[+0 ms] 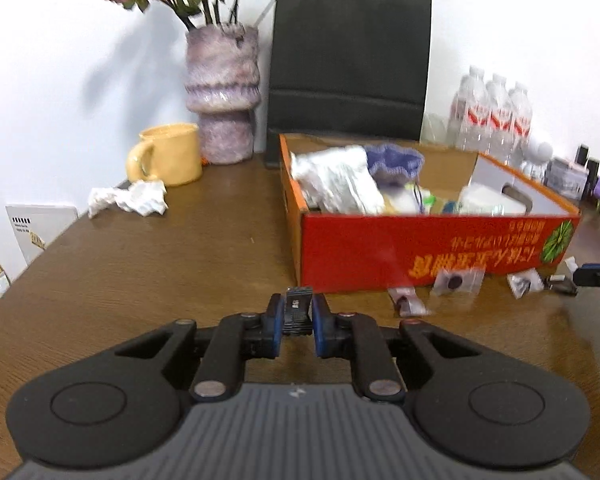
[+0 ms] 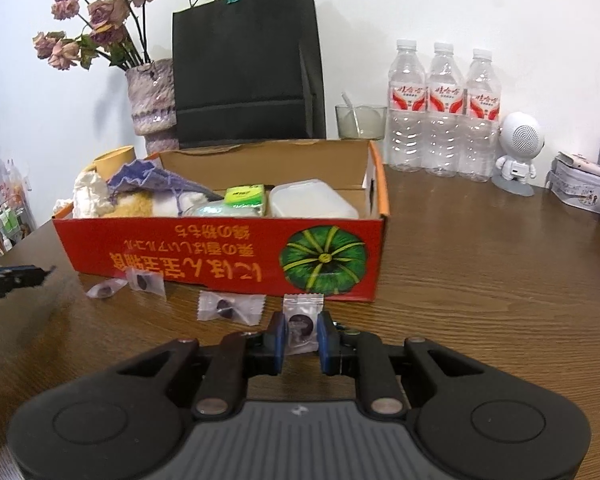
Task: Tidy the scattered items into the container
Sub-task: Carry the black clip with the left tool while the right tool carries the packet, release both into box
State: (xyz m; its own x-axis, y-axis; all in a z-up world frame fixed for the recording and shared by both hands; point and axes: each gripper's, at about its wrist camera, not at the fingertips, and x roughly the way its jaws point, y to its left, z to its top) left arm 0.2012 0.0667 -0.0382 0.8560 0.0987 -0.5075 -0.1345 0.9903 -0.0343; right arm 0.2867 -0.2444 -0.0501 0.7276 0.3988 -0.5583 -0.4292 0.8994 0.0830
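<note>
A red cardboard box stands on the wooden table and holds several items. My left gripper is shut on a small black packet above the table, left of the box's front. My right gripper is shut on a clear candy packet just in front of the box. Three more candy packets lie along the box front: one in the middle, two at the left. They also show in the left wrist view.
A crumpled tissue, a yellow mug and a vase of dried flowers stand at the back left. A black paper bag is behind the box. Water bottles, a glass and a white speaker stand at the right.
</note>
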